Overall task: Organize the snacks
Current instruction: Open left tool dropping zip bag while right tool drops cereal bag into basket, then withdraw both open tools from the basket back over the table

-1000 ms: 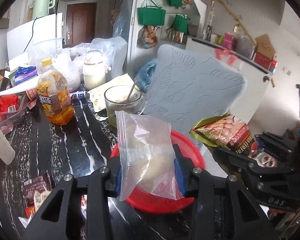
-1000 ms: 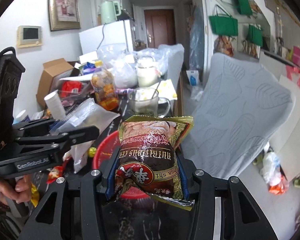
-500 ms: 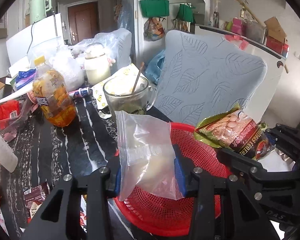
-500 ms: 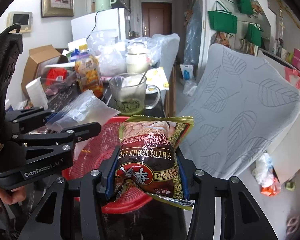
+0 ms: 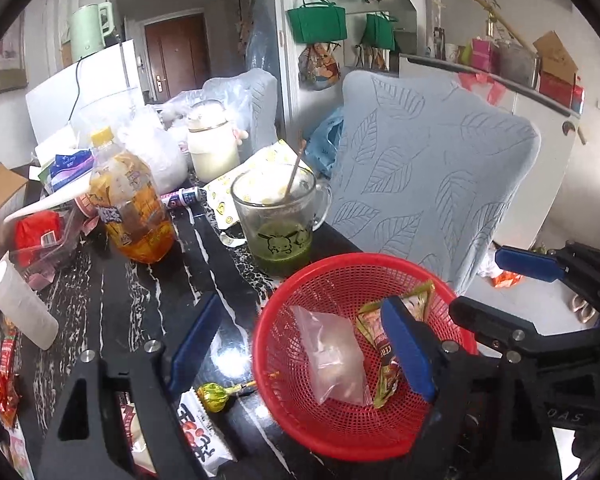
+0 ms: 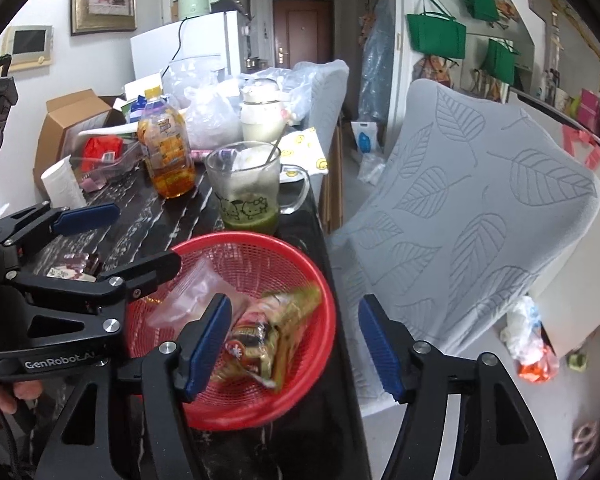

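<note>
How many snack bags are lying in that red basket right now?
2: a clear zip bag toward the middle of the red basket, and a gold-edged snack packet beside it. Anything smaller underneath would be hidden.

Bright, even daylight fills both fisheye views; black corners and bent edges. Glare glints on the black marble-patterned table (image 5: 220, 356). The gold-and-brown snack packet (image 6: 268, 340) is motion-blurred.

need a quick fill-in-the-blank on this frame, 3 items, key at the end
1. The clear bag and the snack packet both lie in the ____ basket.
2. The mug holds a ____ liquid at the bottom.
3. The lollipop lies ____ the basket, on the table.

Missing words: red; green; outside
</note>
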`<state>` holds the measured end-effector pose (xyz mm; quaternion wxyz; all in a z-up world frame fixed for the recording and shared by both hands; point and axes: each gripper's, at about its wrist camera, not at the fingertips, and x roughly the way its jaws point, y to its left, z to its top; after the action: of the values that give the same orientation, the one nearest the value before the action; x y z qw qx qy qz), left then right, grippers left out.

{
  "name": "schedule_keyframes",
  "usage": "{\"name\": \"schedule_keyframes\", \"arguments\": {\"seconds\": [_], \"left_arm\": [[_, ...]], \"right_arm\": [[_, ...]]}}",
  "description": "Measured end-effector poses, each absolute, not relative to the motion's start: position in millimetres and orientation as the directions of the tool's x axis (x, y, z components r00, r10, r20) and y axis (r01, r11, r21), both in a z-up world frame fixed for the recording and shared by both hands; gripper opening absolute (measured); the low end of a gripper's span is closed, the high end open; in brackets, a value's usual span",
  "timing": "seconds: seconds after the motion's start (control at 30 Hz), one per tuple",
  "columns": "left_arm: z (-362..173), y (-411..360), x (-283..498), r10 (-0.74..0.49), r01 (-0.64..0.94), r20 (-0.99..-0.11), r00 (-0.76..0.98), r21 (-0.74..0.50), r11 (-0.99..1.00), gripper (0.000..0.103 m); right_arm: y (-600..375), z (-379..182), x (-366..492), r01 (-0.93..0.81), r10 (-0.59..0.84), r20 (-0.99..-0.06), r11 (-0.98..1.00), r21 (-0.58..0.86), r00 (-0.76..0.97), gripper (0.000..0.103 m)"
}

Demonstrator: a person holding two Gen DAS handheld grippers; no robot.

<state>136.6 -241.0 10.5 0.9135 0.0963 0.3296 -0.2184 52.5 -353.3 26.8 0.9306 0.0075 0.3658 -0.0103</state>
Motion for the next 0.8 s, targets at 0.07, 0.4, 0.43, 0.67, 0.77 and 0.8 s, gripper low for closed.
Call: {"name": "schedule_keyframes", "arguments": {"seconds": [0.07, 0.4, 0.43, 0.67, 0.77, 0.8], "left_arm": [[15.3, -235.0, 135.9, -0.334, 0.452, -0.634, 0.697, 0.027, 0.891, 0.081], [49.8, -193.0, 119.1, -0.312, 0.409, -0.575, 0.756, 0.043, 0.912, 0.081], [52.9, -189.1, 117.6, -0.312, 0.406, -0.572, 0.759, 0.042, 0.913, 0.081], [68.7, -159.6, 107.1, -0.279, 0.374, -0.555, 0.784, 0.063, 0.925, 0.081], [70.2, -142.6, 103.1, -0.275, 0.363, -0.558, 0.783, 0.049, 0.931, 0.081], [70.0, -138.7, 102.1, -0.274, 0.359, -0.561, 0.781, 0.044, 0.932, 0.081]], "right_arm": [[-350.4, 31.9, 52.1, 0.020, -0.014, -0.681, 1.000, 0.002, 0.733, 0.066], [-324.5, 59.9, 49.1, -0.011, -0.002, -0.666, 1.000, -0.015, 0.746, 0.068], [-321.5, 62.4, 48.4, -0.017, 0.003, -0.664, 1.000, -0.015, 0.748, 0.068], [-289.4, 78.3, 42.8, -0.051, 0.019, -0.645, 0.998, -0.032, 0.764, 0.071], [-278.2, 80.8, 39.6, -0.069, 0.031, -0.639, 0.997, -0.035, 0.768, 0.071], [-273.9, 81.1, 38.8, -0.075, 0.038, -0.641, 0.997, -0.030, 0.767, 0.071]]}}
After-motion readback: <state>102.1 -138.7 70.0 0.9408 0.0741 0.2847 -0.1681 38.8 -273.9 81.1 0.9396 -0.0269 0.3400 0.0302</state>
